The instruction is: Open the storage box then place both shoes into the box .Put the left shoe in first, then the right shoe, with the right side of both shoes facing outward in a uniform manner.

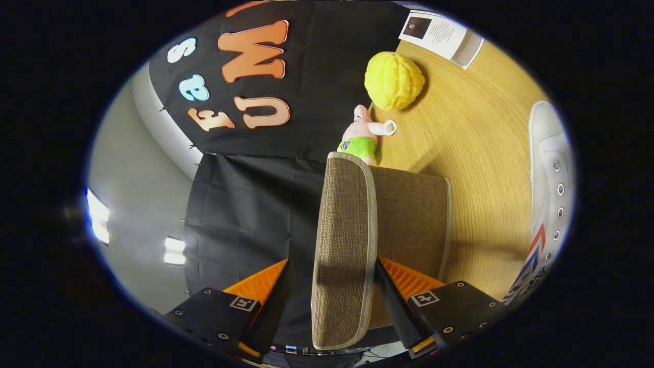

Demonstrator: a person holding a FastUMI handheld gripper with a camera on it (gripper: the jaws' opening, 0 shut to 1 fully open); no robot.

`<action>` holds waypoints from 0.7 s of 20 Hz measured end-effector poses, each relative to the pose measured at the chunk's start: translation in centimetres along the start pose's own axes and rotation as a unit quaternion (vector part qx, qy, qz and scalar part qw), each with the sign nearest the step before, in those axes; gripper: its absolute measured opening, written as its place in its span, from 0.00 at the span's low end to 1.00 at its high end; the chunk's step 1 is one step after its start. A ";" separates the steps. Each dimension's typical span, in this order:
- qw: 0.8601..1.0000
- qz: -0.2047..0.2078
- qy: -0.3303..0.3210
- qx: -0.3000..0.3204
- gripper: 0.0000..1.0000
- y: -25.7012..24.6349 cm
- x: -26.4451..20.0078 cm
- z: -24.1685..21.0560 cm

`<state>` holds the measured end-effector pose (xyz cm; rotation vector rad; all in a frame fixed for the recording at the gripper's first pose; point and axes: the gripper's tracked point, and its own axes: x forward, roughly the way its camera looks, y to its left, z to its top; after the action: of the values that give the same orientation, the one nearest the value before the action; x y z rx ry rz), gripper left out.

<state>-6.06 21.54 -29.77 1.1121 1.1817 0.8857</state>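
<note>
Gripper (332, 286) at storage box lid (343, 250).
Fingers stand apart astride the raised lid, contact unclear; white shoe (549, 204) lies well aside on table (480, 133).

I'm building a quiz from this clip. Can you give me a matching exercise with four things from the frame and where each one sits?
Things:
1. box lid
2. yellow ball
3. pink plush toy
4. white shoe

Places:
A. far end of the wooden table, beside a paper sheet
B. between the hand-held gripper fingers
C. just beyond the lid's far end
D. off to one side, laces showing

Pairs: 1-B, 2-A, 3-C, 4-D
</note>
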 end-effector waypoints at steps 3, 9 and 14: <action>0.999 0.009 -0.032 0.003 0.78 1.5 -0.9 0.4; 0.995 -0.008 -0.094 -0.026 0.29 4.6 -0.3 0.2; 0.991 -0.051 -0.119 -0.029 0.12 7.5 0.7 -1.3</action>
<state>-7.01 24.25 -22.68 1.0689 1.0006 0.6843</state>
